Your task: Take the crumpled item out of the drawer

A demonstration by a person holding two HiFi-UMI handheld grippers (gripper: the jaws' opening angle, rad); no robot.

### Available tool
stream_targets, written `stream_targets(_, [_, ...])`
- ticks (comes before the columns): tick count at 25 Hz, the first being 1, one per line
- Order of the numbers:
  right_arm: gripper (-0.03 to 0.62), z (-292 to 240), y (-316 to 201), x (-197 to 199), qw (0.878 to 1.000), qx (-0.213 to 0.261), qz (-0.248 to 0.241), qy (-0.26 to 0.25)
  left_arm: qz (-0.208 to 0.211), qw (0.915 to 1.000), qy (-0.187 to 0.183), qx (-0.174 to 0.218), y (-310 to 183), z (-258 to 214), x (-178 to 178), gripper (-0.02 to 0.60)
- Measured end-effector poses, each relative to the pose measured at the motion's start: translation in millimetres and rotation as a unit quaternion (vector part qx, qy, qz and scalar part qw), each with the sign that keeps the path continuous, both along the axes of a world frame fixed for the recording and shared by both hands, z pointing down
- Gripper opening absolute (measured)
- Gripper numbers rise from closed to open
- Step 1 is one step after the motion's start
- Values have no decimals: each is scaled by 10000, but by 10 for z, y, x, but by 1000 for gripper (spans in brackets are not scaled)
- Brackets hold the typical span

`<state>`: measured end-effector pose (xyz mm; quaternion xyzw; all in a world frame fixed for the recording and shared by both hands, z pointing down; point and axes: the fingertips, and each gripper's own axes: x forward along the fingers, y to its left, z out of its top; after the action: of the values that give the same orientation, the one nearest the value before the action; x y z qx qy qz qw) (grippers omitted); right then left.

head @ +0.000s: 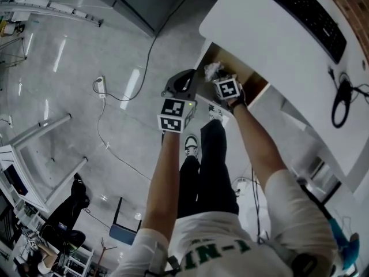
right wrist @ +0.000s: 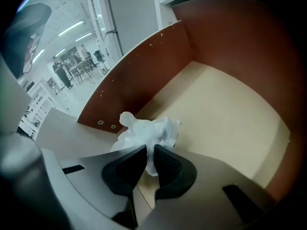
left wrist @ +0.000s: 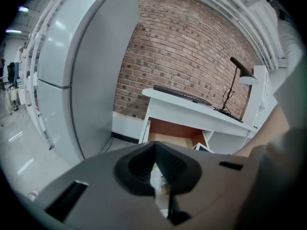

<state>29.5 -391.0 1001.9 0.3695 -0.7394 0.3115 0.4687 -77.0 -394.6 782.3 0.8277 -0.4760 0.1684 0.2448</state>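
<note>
Wood-lined drawer [right wrist: 230,123], frame centre: pinches white crumpled item [right wrist: 148,131] between right gripper [right wrist: 149,159] jaws, holds left gripper [left wrist: 156,169] shut, lower centre.

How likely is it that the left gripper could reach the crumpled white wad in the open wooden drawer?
Probably yes: the wooden drawer stands open ahead of the left gripper, though the right gripper is pinching the crumpled white wad.

Quick tally: there were two grippers, the left gripper [head: 185,78] and the right gripper [right wrist: 147,155]. There was one crumpled white item [right wrist: 146,131], one open drawer [right wrist: 225,114], one white desk [head: 271,45], one keyboard [head: 305,10], one desk lamp [left wrist: 242,73] and one power strip [head: 101,86].
</note>
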Motion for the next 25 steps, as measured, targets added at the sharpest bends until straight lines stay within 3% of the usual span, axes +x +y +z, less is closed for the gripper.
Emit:
stream_targets(4, [17,-60,24,49,10000,46,84,-6,20,10000,-32,66,10,-38,7,-5])
stream_targets(12, [12,-633,72,-6,9982,379,404,-249,151,9995,-260,86,205,-235,-170,-5])
stream_targets(19, [12,-1567,264,143,9932,981,485,-407,68,9995,-287,99,363,-694,-92,-5])
stream_targets(25, [12,-2765,268,328,9735,1964,1025,-566,173,9981,-260,538,340,-1456,-1,-5])
